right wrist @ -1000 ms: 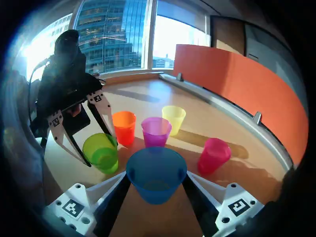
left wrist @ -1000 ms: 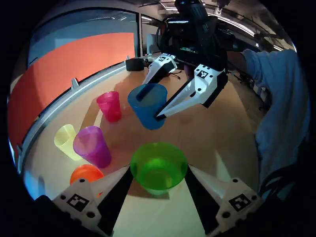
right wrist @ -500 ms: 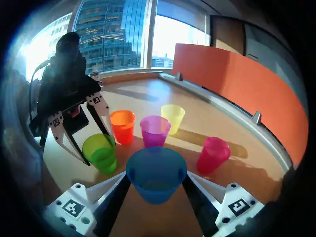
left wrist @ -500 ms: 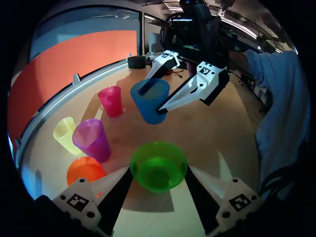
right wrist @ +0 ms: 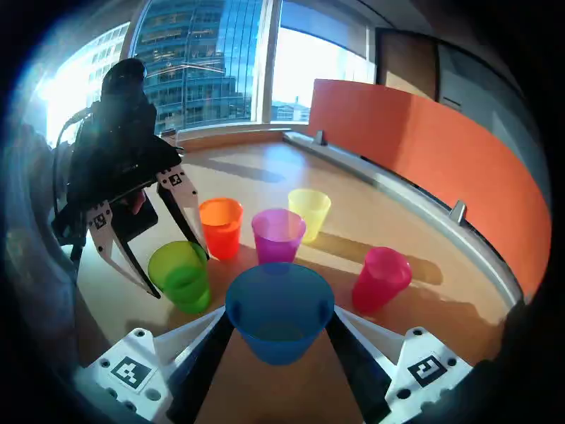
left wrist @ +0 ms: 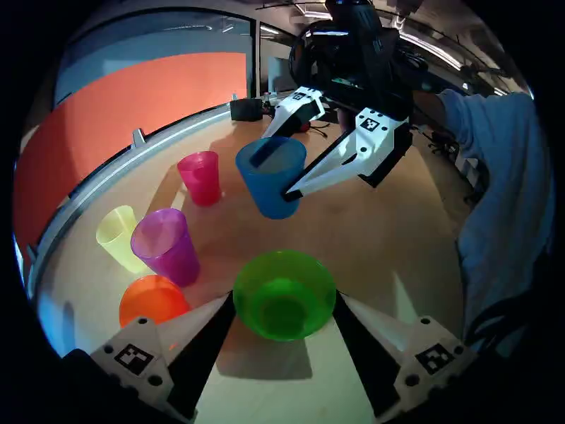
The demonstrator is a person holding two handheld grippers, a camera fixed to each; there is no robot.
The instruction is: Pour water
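A light wooden table (right wrist: pixel 282 169) with a smooth top, lit by sun from one side. Four plastic cups stand upright on it, open ends up. An orange cup (right wrist: pixel 221 227), a purple cup (right wrist: pixel 277 235) and a yellow cup (right wrist: pixel 309 214) stand near one another in a row. A pink cup (right wrist: pixel 380 278) stands apart from them. A small black box (left wrist: pixel 245 109) sits at the table's far end.

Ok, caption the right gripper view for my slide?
Right tool holds blue cup opposite left tool holding green cup.
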